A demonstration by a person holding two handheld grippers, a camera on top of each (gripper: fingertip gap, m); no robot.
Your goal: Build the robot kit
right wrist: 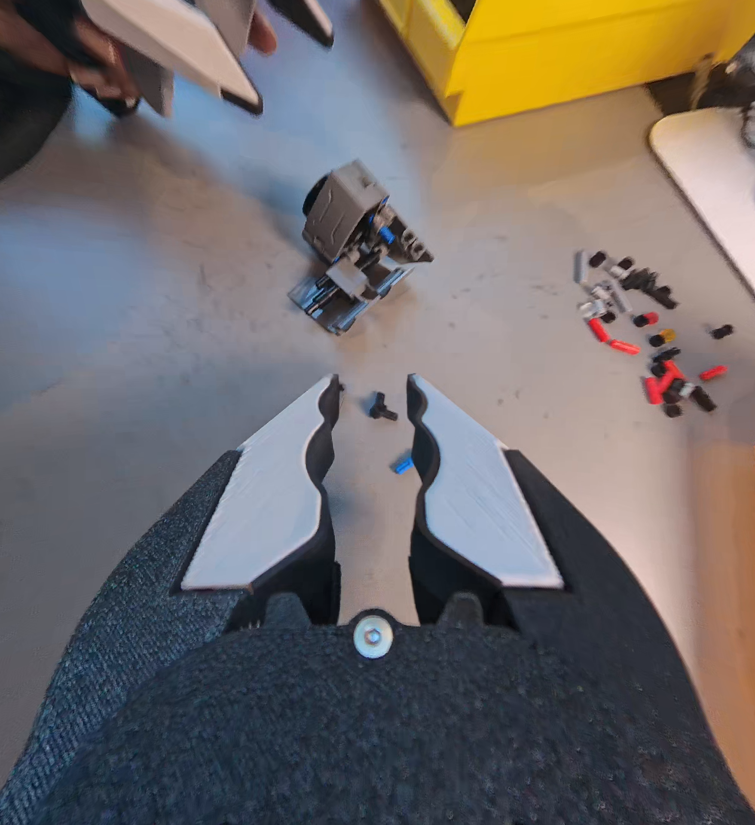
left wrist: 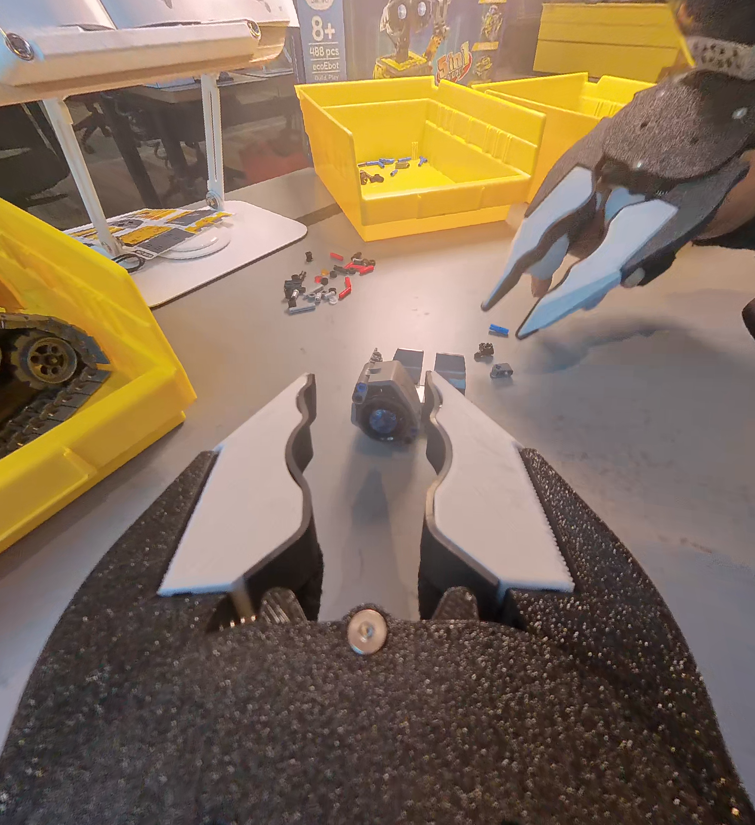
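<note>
A small grey brick-built assembly with a round blue-centred front lies on the grey table. My left gripper is open, its fingertips either side of the assembly, not closed on it. The assembly also shows in the right wrist view. My right gripper is open just above the table, with a small black connector and a blue pin lying between its fingers. In the left wrist view the right gripper hovers by the blue pin. The left gripper shows at the top left of the right wrist view.
A pile of loose red, black and grey pieces lies mid-table, also in the right wrist view. A yellow bin with a few small parts stands behind. Another yellow bin at left holds a tracked model. A white stand base carries a printed sheet.
</note>
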